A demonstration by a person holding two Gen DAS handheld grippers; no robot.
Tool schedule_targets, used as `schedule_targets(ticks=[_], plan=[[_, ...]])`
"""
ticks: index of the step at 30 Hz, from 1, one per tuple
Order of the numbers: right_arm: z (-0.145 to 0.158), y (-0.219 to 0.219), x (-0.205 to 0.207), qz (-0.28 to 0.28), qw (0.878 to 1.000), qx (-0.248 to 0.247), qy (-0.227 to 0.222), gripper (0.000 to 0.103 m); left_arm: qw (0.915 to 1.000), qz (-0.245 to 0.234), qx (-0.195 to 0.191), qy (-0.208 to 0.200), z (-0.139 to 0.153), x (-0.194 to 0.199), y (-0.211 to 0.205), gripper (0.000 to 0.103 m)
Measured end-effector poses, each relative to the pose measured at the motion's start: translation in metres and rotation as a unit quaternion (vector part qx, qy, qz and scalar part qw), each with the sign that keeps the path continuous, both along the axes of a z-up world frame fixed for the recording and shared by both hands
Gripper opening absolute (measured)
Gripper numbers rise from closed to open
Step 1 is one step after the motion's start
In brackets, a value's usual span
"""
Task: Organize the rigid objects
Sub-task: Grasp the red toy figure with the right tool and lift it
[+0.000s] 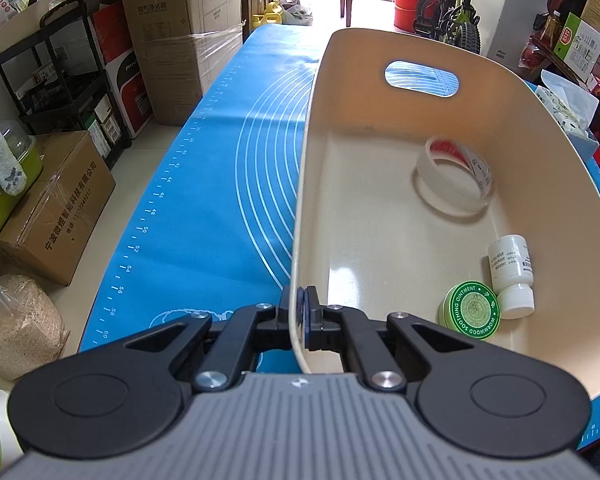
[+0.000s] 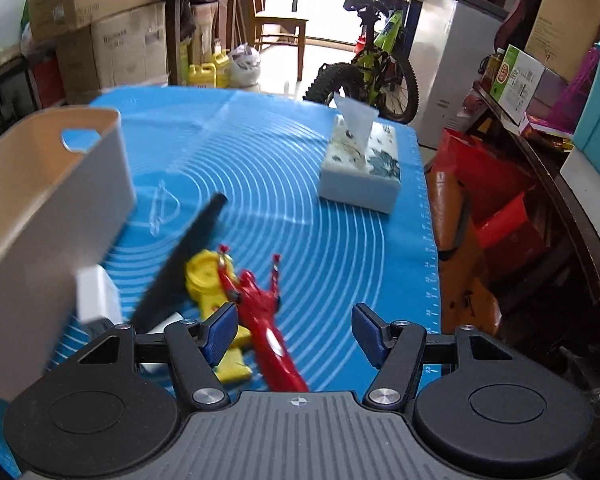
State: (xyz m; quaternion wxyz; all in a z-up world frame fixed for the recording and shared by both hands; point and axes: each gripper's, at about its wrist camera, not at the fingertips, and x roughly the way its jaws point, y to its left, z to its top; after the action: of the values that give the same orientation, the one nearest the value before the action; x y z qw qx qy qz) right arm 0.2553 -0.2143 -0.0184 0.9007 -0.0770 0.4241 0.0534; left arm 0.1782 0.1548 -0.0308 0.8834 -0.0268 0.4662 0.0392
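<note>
Left wrist view first: the left gripper (image 1: 302, 312) is pinched tight on the near rim of the beige bin (image 1: 500, 92), one pad on each side of the thin wall, low centre of the frame. It looks like it's just steadying the bin. Already lying on the bin floor: a roll of clear tape (image 1: 454, 176) around mid-right, then a green ointment tin (image 1: 471, 311) and a small white bottle (image 1: 510, 274) touching each other at lower right. The blue mat (image 1: 204, 184) fills the left half.

Right wrist view: the right gripper (image 2: 294, 330) has its jaws fairly wide with nothing pinched. A red toy figure (image 2: 260, 312) lies in the gap between the pads, lower centre, closer to the left pad. A yellow toy (image 2: 204, 276) lies partly under it, a black comb-like strip (image 2: 184, 264) slants up to the left, and a white block (image 2: 96, 292) sits beside the bin's outer wall. The tissue box (image 2: 362, 168) is upper right, well apart. The view's a bit blurry.

My guess is the red toy is next. Tips: centre the pads on its body rather than the thin arms, keep them clear of the yellow one so it doesn't come along, close fully before lifting, and keep the bin held.
</note>
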Motion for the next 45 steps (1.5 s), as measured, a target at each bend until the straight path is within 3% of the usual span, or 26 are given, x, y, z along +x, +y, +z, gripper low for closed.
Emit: schedule_targets(ticks=[11, 23, 25, 26, 27, 32, 45], plan=[[-0.034, 0.005, 0.015, 0.024, 0.998, -0.017, 0.046, 0.058, 1.0, -0.001, 0.001, 0.0, 0.0, 0.0, -0.001, 0.006], [-0.052, 0.014, 0.031, 0.038, 0.997, -0.015, 0.068, 0.053, 1.0, -0.002, 0.001, 0.0, 0.0, 0.001, -0.001, 0.006], [-0.052, 0.011, 0.033, 0.04, 0.996, 0.004, 0.073, 0.047, 1.0, -0.001, 0.001, 0.0, 0.0, 0.001, -0.001, 0.006], [-0.052, 0.011, 0.033, 0.044, 0.996, 0.013, 0.075, 0.033, 1.0, -0.001, 0.001, 0.0, 0.0, 0.001, -0.001, 0.006], [-0.053, 0.011, 0.032, 0.045, 0.996, 0.014, 0.075, 0.032, 1.0, -0.001, 0.001, 0.0, 0.0, 0.001, -0.001, 0.006], [-0.052, 0.013, 0.023, 0.053, 0.997, 0.012, 0.059, 0.03, 1.0, -0.001, 0.001, 0.0, 0.0, 0.001, -0.001, 0.006], [-0.013, -0.013, -0.012, 0.004, 1.0, 0.019, -0.016, 0.03, 1.0, -0.001, 0.002, 0.0, 0.0, 0.001, -0.002, 0.005]])
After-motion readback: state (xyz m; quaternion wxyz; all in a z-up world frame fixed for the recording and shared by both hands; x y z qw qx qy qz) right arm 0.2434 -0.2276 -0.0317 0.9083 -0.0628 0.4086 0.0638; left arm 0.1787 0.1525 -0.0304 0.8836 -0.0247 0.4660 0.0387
